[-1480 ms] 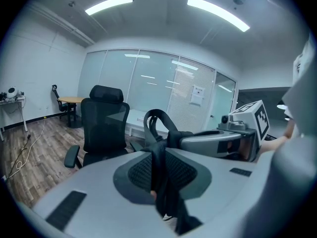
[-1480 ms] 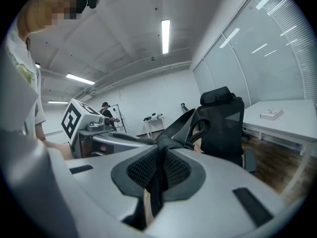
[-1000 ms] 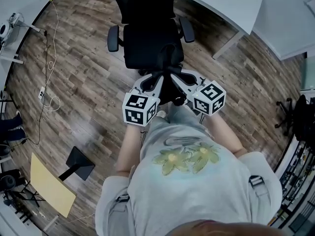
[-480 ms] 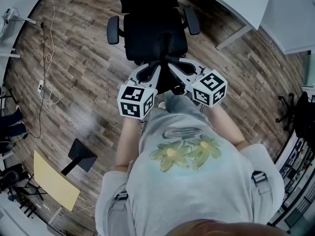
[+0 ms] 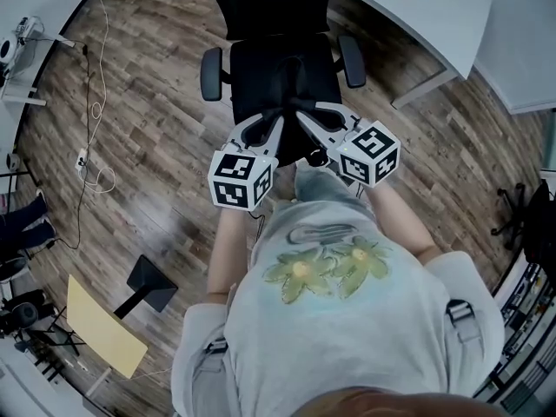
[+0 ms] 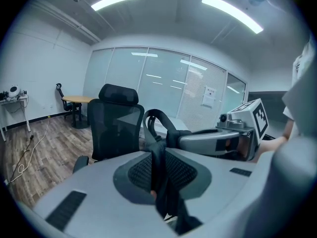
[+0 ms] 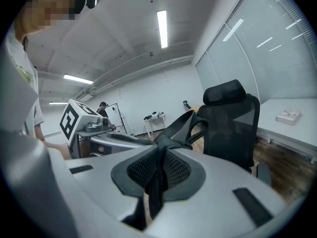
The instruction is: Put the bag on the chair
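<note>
A black office chair (image 5: pixel 282 59) stands just ahead of me on the wood floor, its back also showing in the left gripper view (image 6: pixel 116 128) and the right gripper view (image 7: pixel 230 123). A black bag (image 5: pixel 295 150) hangs by its straps between the two grippers, over the seat's front edge; its body is hard to tell from the chair. My left gripper (image 5: pixel 280 123) is shut on a black strap (image 6: pixel 161 133). My right gripper (image 5: pixel 301 116) is shut on the strap's other side (image 7: pixel 183 128). The two tips nearly meet.
White desks (image 5: pixel 417 7) stand at the upper right, one leg near the chair. Cables (image 5: pixel 87 102) trail over the floor at the left. A yellow board (image 5: pixel 104 337) and a black stand base (image 5: pixel 152 283) lie at the lower left. Another black chair (image 5: pixel 530 215) is at the right edge.
Both grippers, still holding the straps, have moved slightly forward, so the bag now overlaps the chair seat's front edge more. The grips have not changed.
</note>
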The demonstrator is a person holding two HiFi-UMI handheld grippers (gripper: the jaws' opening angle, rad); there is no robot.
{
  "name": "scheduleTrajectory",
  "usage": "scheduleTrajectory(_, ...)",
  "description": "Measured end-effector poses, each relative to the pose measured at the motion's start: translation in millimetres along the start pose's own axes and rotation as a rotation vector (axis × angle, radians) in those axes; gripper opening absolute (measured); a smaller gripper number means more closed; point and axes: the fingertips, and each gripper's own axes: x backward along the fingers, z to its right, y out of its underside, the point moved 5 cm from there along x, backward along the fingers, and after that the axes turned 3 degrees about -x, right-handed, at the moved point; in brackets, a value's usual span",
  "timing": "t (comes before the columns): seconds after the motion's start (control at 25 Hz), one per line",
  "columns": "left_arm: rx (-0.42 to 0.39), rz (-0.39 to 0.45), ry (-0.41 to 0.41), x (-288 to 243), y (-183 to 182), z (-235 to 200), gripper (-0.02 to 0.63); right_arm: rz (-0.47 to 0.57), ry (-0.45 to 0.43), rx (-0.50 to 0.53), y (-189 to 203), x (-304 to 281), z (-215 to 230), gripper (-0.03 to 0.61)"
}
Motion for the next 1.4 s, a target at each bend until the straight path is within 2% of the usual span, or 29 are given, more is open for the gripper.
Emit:
scheduleTrajectory(0.64,0.011,0.049,-0.06,-68.9,-65.6,-55.2,0.069,0.023,-0.032,0.053,-65.7,-54.0,78.3,0.037)
scheduleTrajectory(1.0,0.019,0.072,-0.1,-102.4,-87.8,-79.7,0.069,0.022,-0.08,0.081,-88.8,-78.9,117.0,0.037)
scheduleTrajectory(1.4,-0.007,0.086,-0.098,-122.9,-120.0,-113.0,0.069,0.049,-0.084,0.113,-120.9,-108.6,139.6,0.037)
